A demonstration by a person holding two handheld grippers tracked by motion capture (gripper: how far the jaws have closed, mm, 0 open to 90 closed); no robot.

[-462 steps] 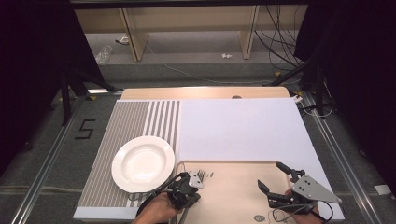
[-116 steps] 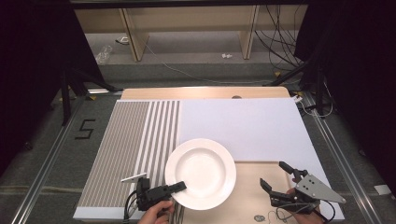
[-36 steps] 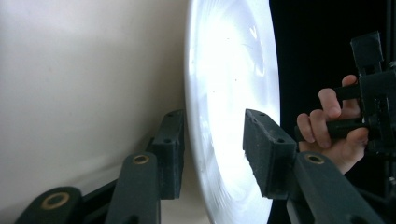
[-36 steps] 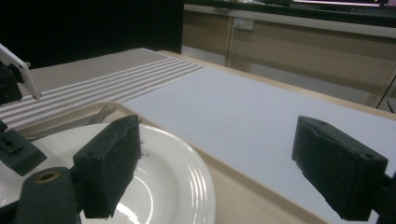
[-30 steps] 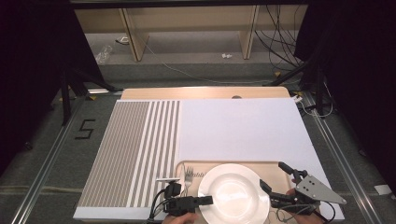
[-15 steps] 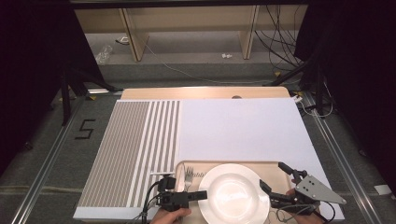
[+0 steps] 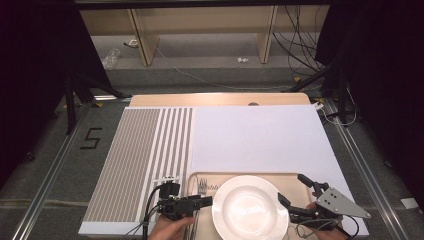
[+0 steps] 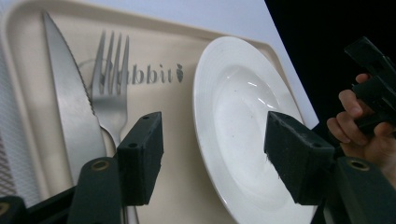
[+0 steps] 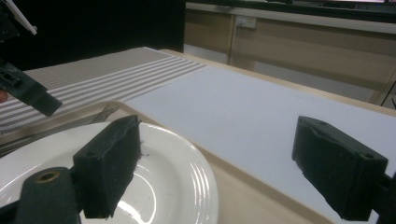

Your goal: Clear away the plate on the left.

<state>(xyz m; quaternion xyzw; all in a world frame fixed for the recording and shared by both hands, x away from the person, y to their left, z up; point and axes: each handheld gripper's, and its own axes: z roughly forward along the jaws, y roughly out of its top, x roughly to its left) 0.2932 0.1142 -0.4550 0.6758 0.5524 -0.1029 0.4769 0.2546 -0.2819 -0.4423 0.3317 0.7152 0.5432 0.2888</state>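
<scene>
A white plate (image 7: 249,207) lies on the beige tray (image 7: 280,176) at the table's front edge, and the plate (image 8: 243,116) is clean. A knife (image 8: 70,107) and a fork (image 8: 109,88) lie on the tray (image 8: 163,154) to the plate's left. My left gripper (image 7: 205,201) hovers just left of the plate, above the cutlery. That left gripper (image 8: 215,123) is open; its jaws have just been opening and nothing is between them. My right gripper (image 7: 295,190) rests at the plate's right rim. The right gripper (image 9: 219,135) is open too, one jaw over the plate (image 9: 163,172).
A grey striped placemat (image 7: 135,160) covers the table's left part and a white mat (image 7: 255,135) its middle and right. The tray sits at the white mat's front edge. Beyond the table are wooden shelf legs and cables on the floor.
The plate went from the striped mat onto the tray. Over the last second my left gripper let go of the plate's left rim, opened, and drew back left and upward.
</scene>
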